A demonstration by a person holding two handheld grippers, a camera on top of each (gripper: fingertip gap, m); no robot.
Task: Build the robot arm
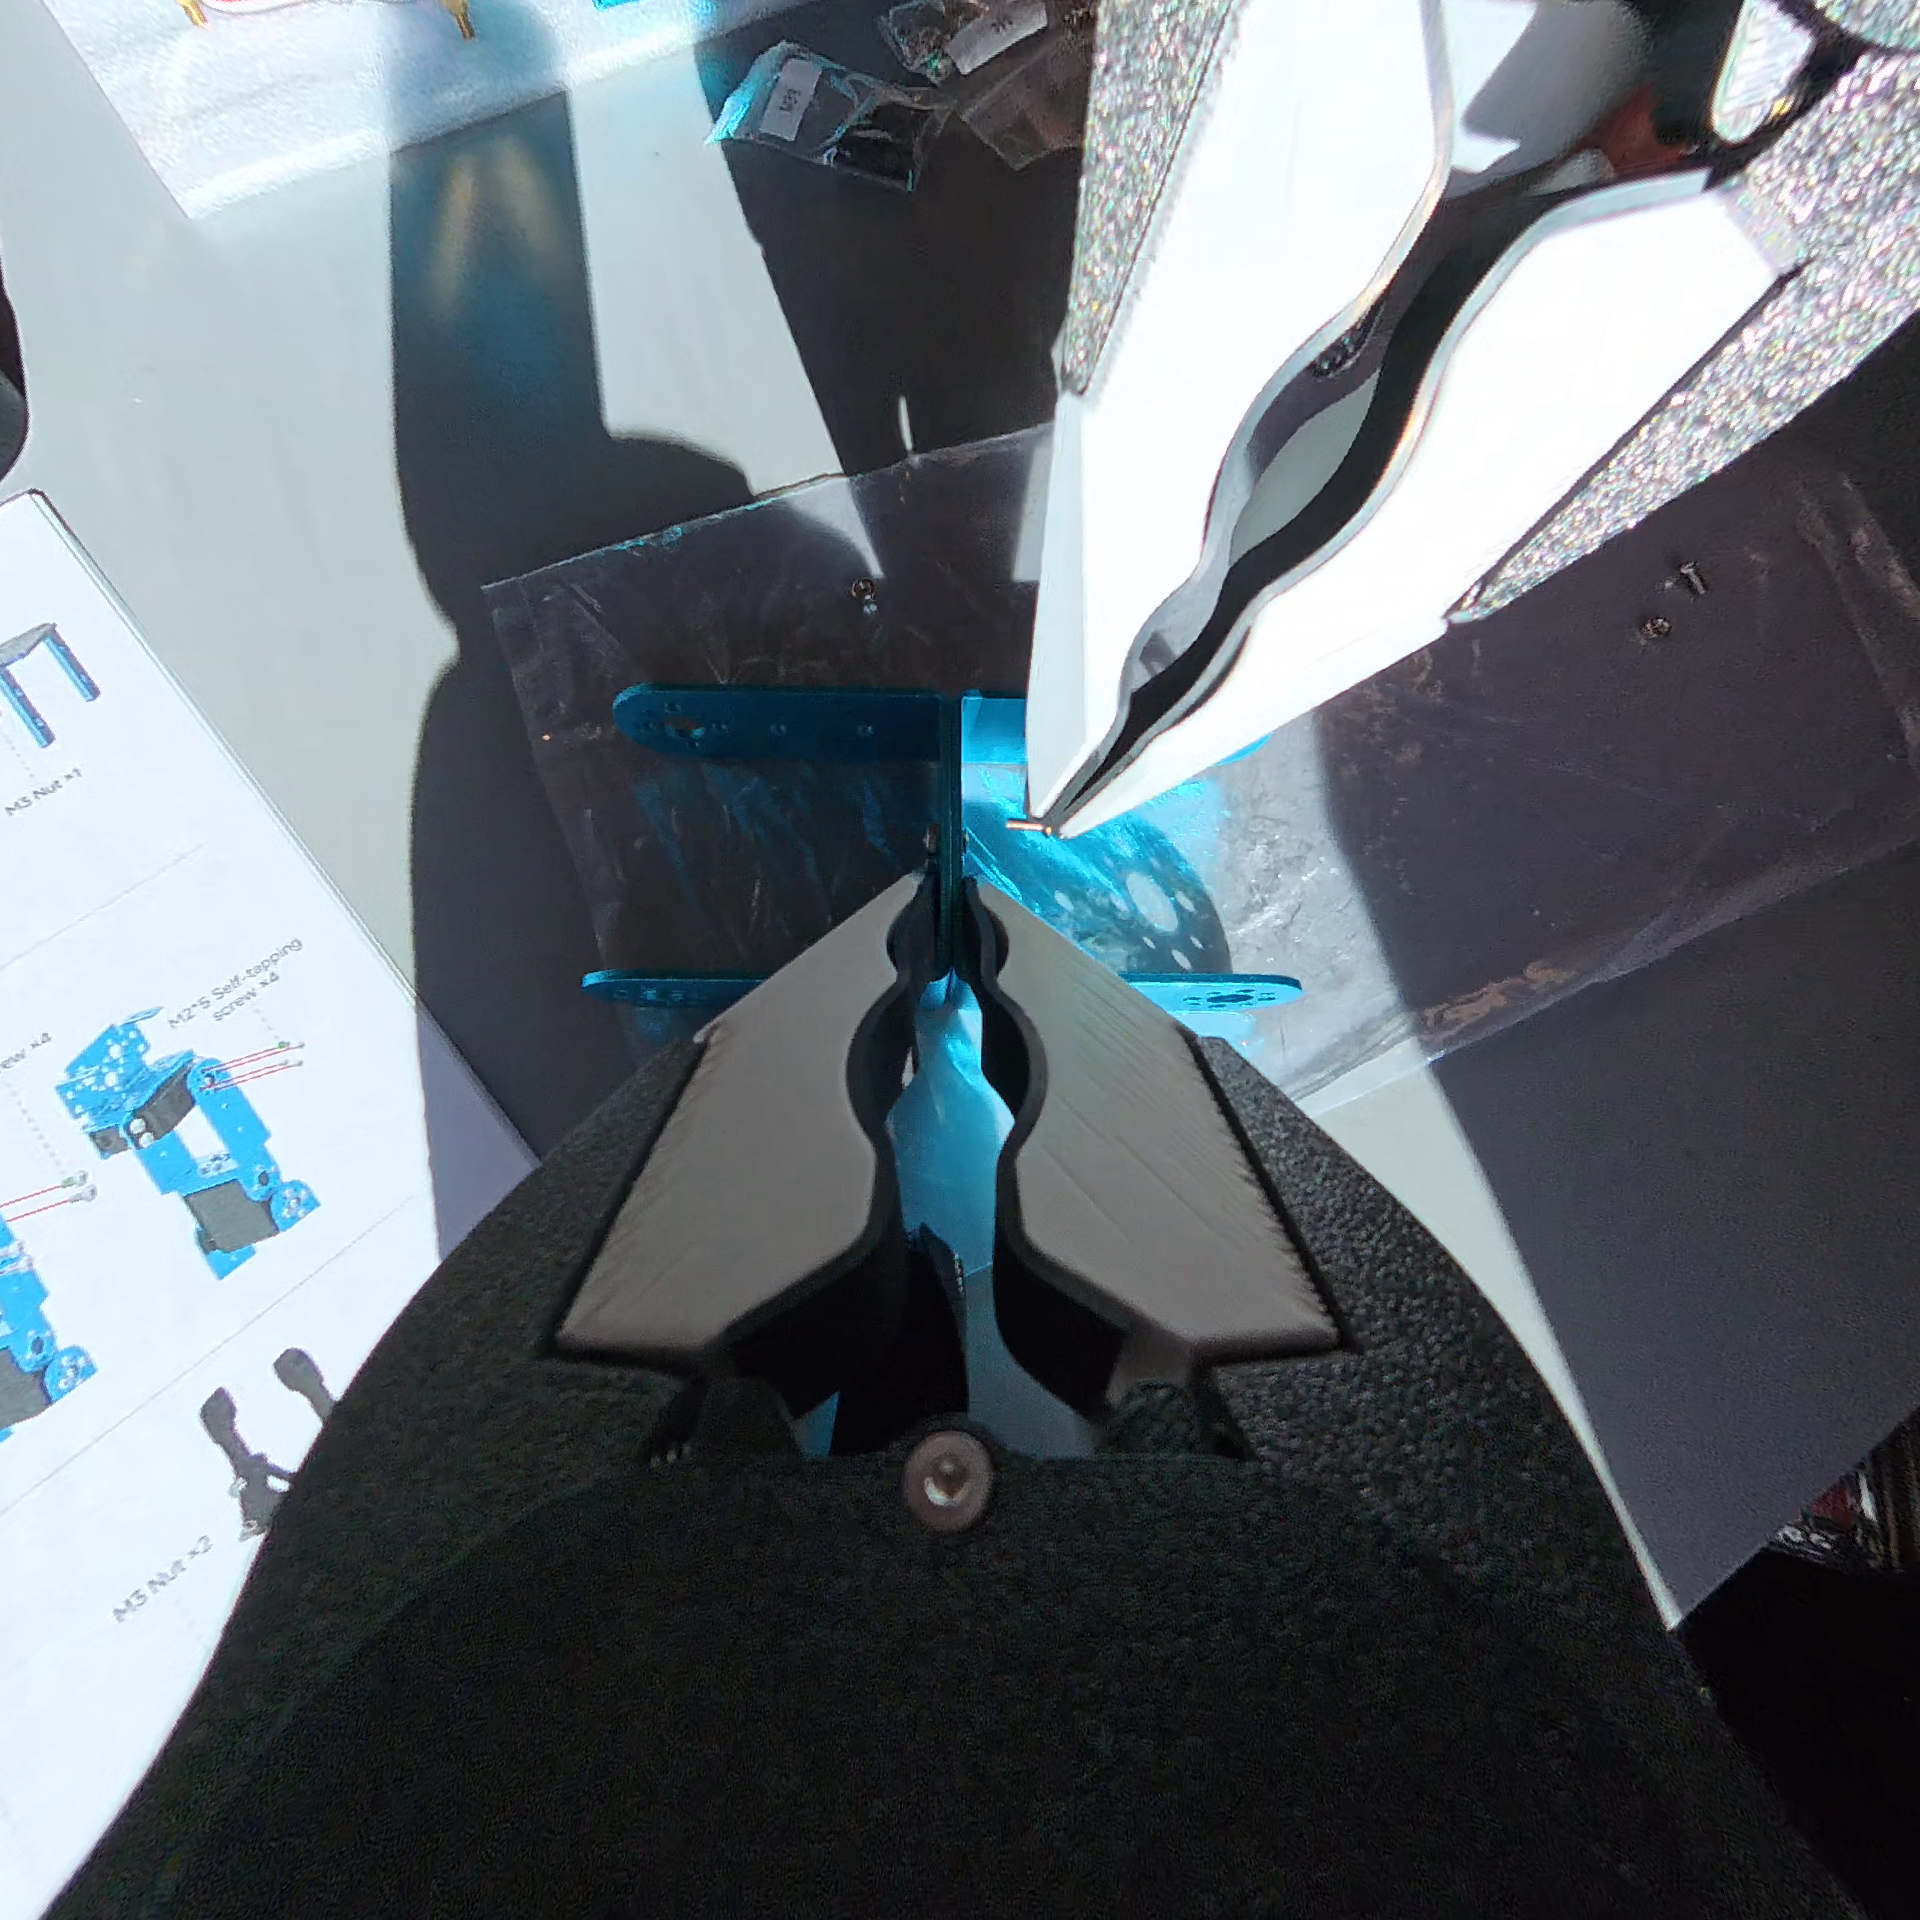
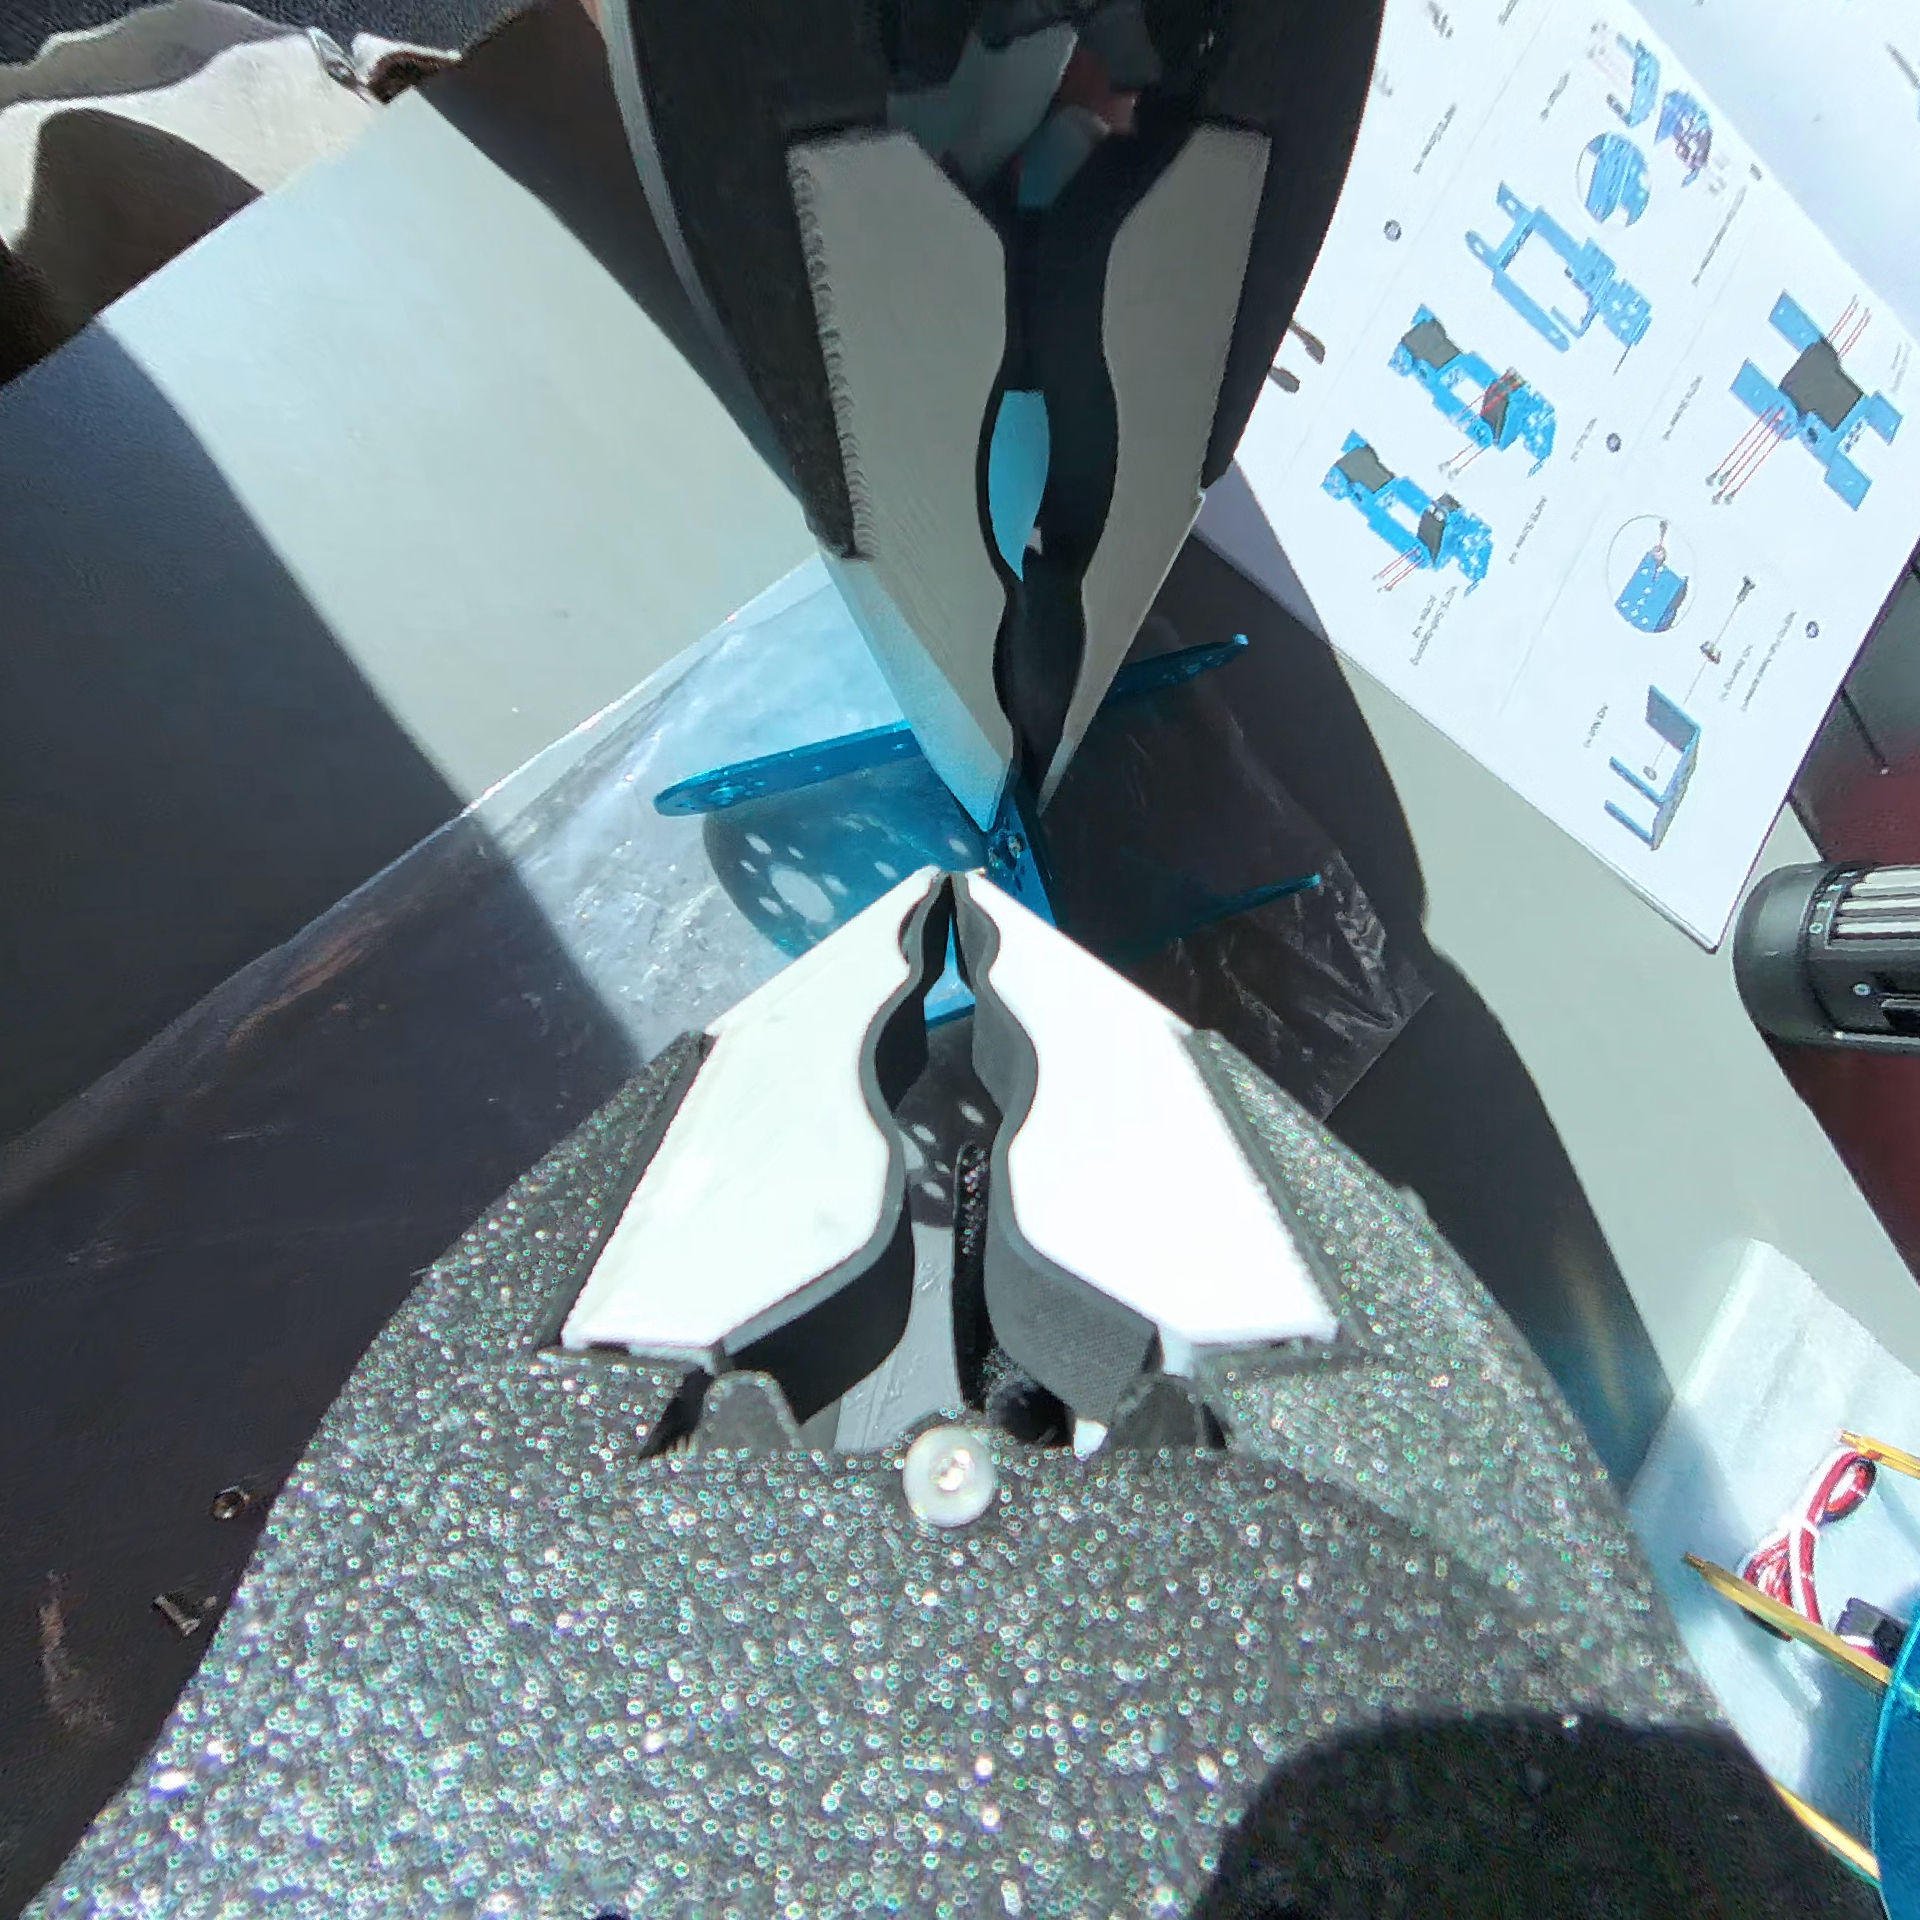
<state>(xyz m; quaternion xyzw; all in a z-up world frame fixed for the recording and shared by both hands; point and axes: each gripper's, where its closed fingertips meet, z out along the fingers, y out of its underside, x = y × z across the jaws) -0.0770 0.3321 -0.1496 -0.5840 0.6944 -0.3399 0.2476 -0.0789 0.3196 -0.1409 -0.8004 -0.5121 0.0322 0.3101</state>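
My left gripper (image 1: 945,885), black with grey fingers, is shut on the upright plate of a blue metal bracket (image 1: 779,722). The bracket stands over a blue round disc with holes (image 1: 1127,914) on a clear plastic bag. My right gripper (image 1: 1049,826), glittery with white fingers, comes in from the upper right. It is shut on a small screw (image 1: 1023,824) whose end points at the bracket's plate. In the right wrist view my right gripper (image 2: 951,883) sits just before the bracket (image 2: 790,790). The left gripper (image 2: 1023,764) reaches down from above. The disc (image 2: 800,894) lies below.
A printed instruction sheet (image 1: 156,935) lies at the left and also shows in the right wrist view (image 2: 1662,416). Loose screws (image 1: 1673,597) lie on the dark surface. Small parts bags (image 1: 831,104) lie farther back. A black power tool (image 2: 1829,956) and a white tray with wires (image 2: 1787,1455) sit at the right. My two grippers' fingertips are within a few centimetres of each other.
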